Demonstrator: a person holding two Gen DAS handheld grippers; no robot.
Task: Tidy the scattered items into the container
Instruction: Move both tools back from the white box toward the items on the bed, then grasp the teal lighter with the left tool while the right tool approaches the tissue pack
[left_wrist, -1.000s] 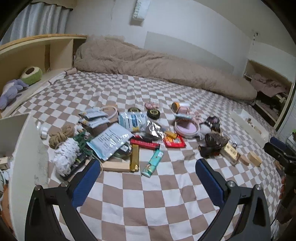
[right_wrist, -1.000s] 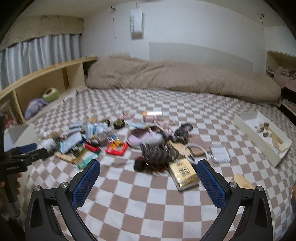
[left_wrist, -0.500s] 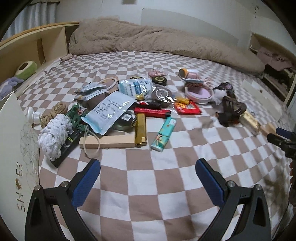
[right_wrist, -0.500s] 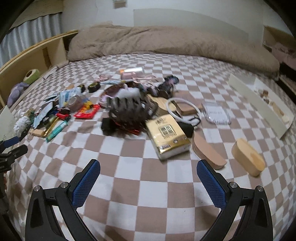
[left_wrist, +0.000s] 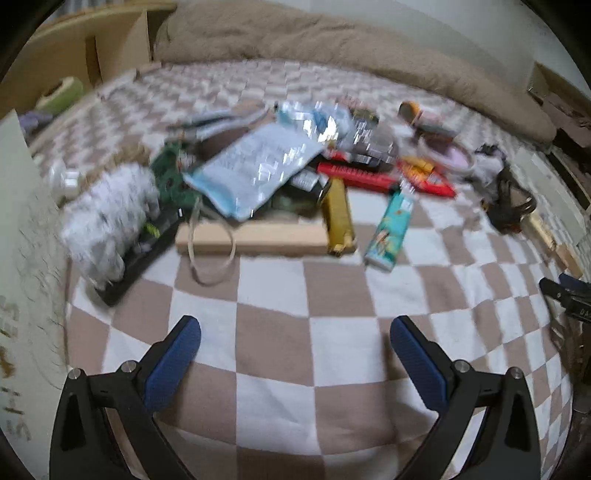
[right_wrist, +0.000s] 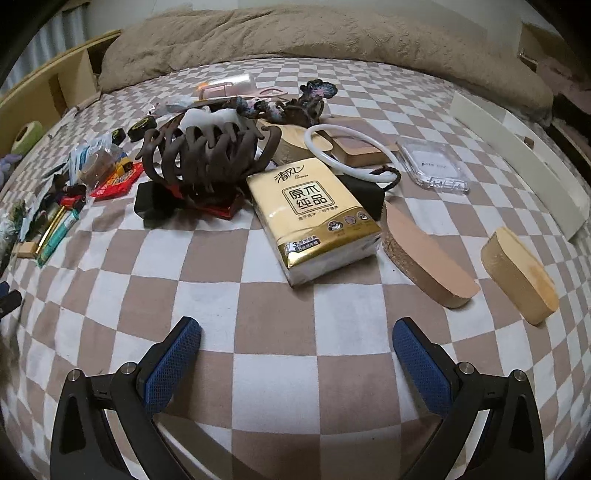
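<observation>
Two tongs noted, both spread wide and empty: left tongs (left_wrist: 295, 345) above bare checked bedspread (left_wrist: 273, 339), short of wooden block (left_wrist: 255, 238), gold bar (left_wrist: 338, 218) and teal lighter (left_wrist: 391, 230); view blurred, white container wall (left_wrist: 26, 236) possibly at left edge. Right tongs (right_wrist: 297, 345) low over bedspread, near tissue pack (right_wrist: 314, 218), brown hair claw (right_wrist: 207, 155) and white tray (right_wrist: 517, 155) beyond.
</observation>
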